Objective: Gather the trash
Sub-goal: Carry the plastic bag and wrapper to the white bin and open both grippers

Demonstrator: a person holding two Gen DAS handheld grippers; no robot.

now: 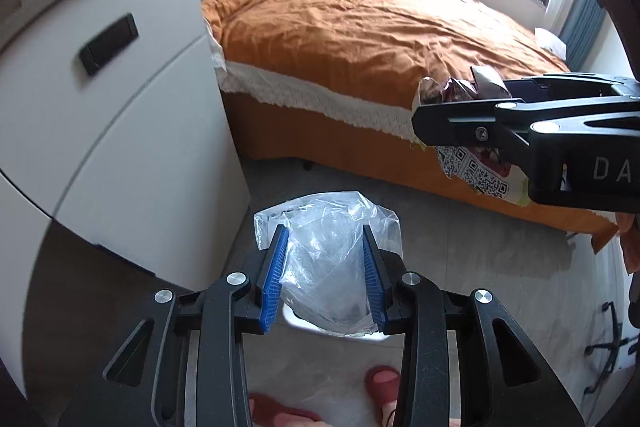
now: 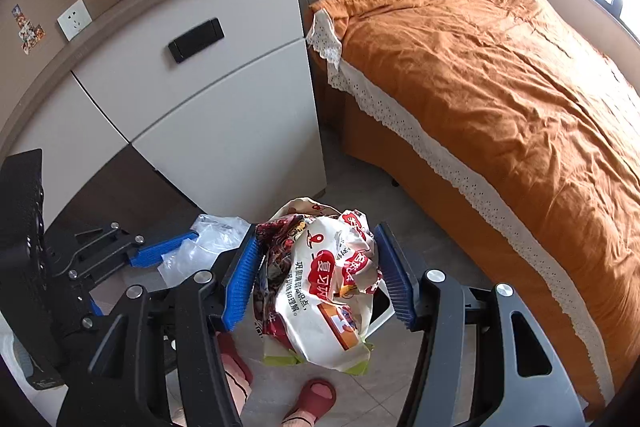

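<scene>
My left gripper [image 1: 325,239] is shut on a crumpled clear plastic bag [image 1: 330,267], held above the floor and a white bin [image 1: 296,319] below it. My right gripper [image 2: 318,239] is shut on a crumpled white and red snack wrapper [image 2: 324,291] with printed text. In the left wrist view the right gripper [image 1: 424,123] comes in from the right with the wrapper [image 1: 476,171] hanging under it, in front of the bed. In the right wrist view the left gripper [image 2: 188,243] sits at the lower left with the plastic bag [image 2: 200,247].
A bed with an orange cover [image 1: 360,35] and lace trim fills the right side. A white cabinet with a black handle [image 1: 108,43] stands on the left. The person's feet in red slippers [image 2: 314,397] stand on the tiled floor. An office chair base [image 1: 608,343] is at the far right.
</scene>
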